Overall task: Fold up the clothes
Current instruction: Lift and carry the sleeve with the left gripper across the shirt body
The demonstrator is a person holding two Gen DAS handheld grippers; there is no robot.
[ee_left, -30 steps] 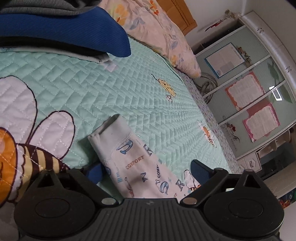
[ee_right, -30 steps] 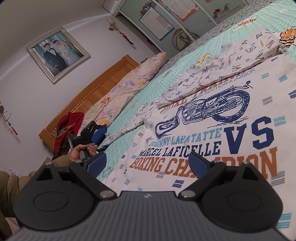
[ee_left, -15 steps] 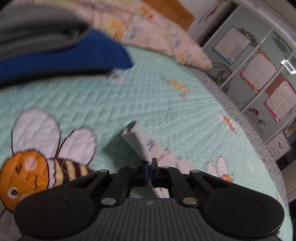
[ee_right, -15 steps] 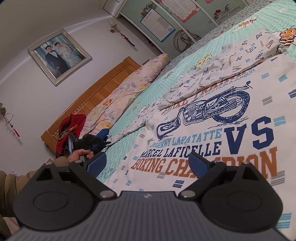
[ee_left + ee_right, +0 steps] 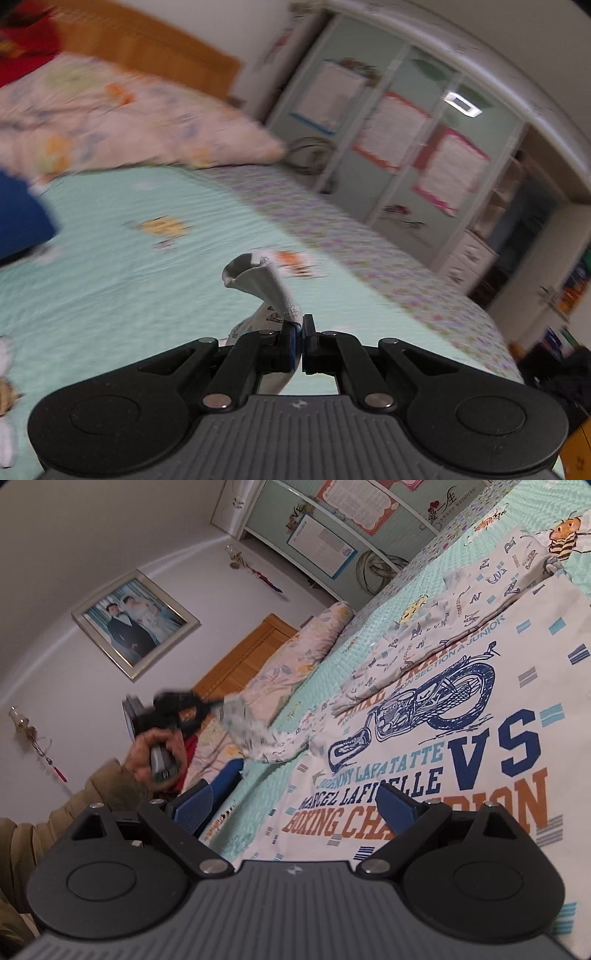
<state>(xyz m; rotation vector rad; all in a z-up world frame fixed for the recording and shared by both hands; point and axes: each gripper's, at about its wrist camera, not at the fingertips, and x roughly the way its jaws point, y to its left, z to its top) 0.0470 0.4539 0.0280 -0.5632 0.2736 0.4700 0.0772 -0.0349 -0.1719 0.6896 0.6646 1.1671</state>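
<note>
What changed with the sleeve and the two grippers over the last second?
The left gripper shut on the sleeve of the printed shirt, which had lain flat on the quilt, and lifted it up clear of the bed. The right gripper stayed open over the shirt body, and that body did not shift.

Both wrist views low over bed (image 5: 110,280) (shared), facing wardrobe (image 5: 332,535).

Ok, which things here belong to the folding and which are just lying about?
In the job:
- white letter-print sleeve, pinched in the left gripper
- white motorcycle-print shirt
- right gripper, jaws open

Lying about:
- floral pillow
- framed photo
- red cloth
</note>
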